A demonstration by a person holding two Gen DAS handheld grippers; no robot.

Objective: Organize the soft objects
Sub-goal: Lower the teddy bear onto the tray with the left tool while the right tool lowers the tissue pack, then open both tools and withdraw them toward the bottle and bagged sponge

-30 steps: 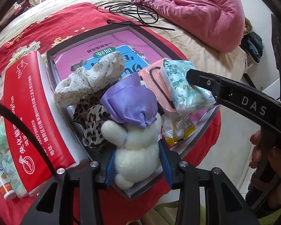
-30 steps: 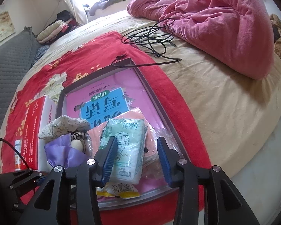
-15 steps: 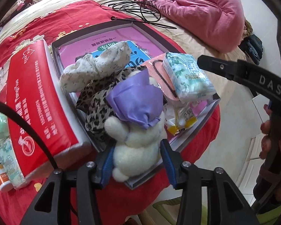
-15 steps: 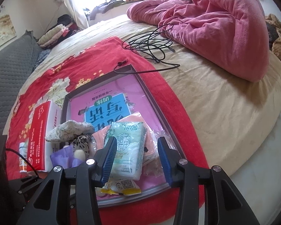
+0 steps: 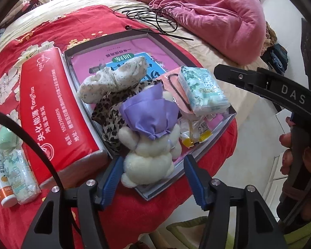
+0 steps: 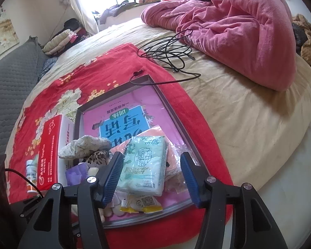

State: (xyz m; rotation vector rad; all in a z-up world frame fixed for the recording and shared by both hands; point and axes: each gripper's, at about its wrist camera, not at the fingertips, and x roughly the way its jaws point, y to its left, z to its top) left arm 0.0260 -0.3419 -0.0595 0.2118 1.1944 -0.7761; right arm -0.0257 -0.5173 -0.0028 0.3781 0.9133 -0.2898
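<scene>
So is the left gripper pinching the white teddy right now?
Apart. In the left wrist view the left gripper is open, and a gap shows between each blue finger and the white teddy, which lies on the tray edge.

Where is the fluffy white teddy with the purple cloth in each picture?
Left wrist view: the fluffy white plush teddy with purple cloth sits low in the middle, between the open left claw tips, at the tray's near edge.
Right wrist view: only a peek of it, lower left.
Shared landmark: the mint green tissue pack.
</scene>
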